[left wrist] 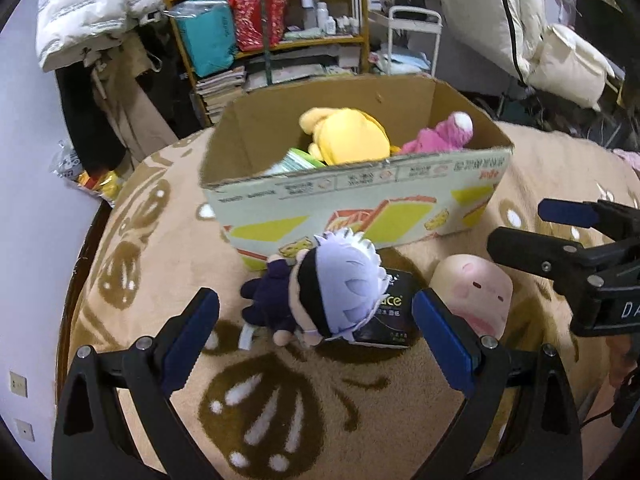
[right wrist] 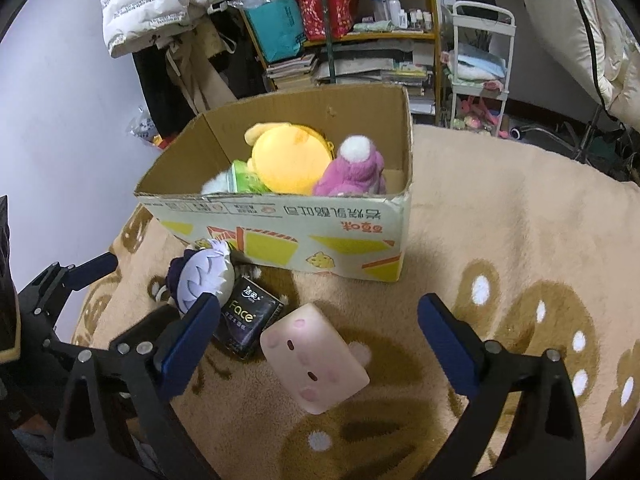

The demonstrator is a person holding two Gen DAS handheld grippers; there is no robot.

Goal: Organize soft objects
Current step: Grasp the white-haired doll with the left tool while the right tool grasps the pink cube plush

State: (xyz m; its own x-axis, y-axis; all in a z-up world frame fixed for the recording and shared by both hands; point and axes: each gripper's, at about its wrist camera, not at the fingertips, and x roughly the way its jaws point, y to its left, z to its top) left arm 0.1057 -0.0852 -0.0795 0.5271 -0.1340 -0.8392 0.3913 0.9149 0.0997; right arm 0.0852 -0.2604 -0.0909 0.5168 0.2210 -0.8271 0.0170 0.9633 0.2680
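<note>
A cardboard box [left wrist: 360, 204] [right wrist: 288, 232] stands on a tan blanket and holds a yellow plush [left wrist: 348, 136] [right wrist: 290, 158], a pink plush [left wrist: 440, 134] [right wrist: 352, 172] and a green-white packet [right wrist: 244, 178]. In front of it lie a white-haired doll in dark clothes [left wrist: 320, 288] [right wrist: 200, 280], a black tissue pack [left wrist: 386, 320] [right wrist: 250, 322] and a pale pink square plush [left wrist: 476, 292] [right wrist: 316, 354]. My left gripper [left wrist: 316, 336] is open just before the doll. My right gripper [right wrist: 320, 340] is open, straddling the pink square plush.
The tan blanket [right wrist: 500, 216] with brown prints covers the surface. Behind the box stand a wooden shelf [left wrist: 280, 44] with bags and books, hanging coats [left wrist: 100, 8] and a white cart [right wrist: 480, 60]. The blanket's left edge drops off near a wall.
</note>
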